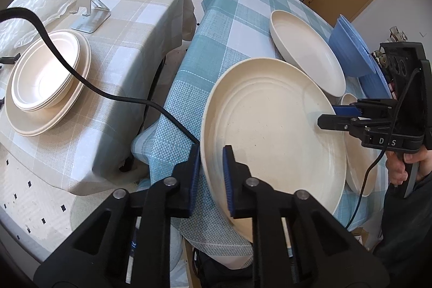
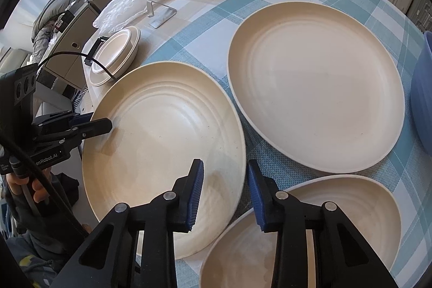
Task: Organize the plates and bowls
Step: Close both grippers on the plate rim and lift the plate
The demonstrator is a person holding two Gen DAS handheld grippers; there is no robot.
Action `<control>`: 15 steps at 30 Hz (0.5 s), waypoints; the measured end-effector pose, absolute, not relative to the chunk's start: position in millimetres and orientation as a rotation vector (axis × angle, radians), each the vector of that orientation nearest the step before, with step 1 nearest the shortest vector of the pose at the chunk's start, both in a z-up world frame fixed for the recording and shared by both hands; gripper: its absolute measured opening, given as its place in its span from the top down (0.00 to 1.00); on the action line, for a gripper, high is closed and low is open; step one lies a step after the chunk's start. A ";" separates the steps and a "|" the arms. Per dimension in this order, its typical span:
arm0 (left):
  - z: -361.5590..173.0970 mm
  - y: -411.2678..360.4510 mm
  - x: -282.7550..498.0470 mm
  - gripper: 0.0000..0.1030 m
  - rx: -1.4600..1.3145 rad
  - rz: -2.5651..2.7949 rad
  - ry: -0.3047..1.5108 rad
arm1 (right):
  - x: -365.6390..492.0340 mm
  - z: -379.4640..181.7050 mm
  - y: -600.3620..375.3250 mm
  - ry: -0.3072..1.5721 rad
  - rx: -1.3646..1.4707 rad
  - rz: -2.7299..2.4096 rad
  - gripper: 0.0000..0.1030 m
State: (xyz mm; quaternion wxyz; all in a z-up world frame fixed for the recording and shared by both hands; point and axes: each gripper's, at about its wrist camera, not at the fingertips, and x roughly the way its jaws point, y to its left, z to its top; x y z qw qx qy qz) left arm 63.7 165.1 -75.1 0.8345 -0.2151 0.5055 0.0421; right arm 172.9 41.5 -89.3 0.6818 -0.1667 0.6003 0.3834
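Straddling opposite rims of one ridged cream plate (image 2: 162, 142) on the blue checked table (image 1: 237, 26): left gripper (image 1: 212, 169) and right gripper (image 2: 225, 188), jaws of each apart around the edge, not clamped. Beside that plate, two more cream plates (image 2: 316, 88) and one blue bowl (image 1: 351, 50). Well apart from it, on the beige table (image 1: 135, 26), one plate under two stacked bowls (image 1: 44, 72).

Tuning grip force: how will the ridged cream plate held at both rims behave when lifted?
Ridged cream plate looks rigid and probably light; its matte, speckled surface suggests moulded plastic or fibre. Left gripper and right gripper straddle opposite rims, so it should lift level. The thin rim may slip from the pads if tilted.
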 end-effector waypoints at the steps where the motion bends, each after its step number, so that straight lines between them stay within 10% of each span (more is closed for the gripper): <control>1: -75.2 164.6 64.0 0.90 -0.451 0.093 1.072 | 172.9 -89.7 41.9 1.346 -0.378 0.857 0.73; 15: -71.3 164.1 61.0 0.94 -0.424 0.099 1.053 | 172.8 -89.2 31.5 1.337 -0.350 0.835 0.90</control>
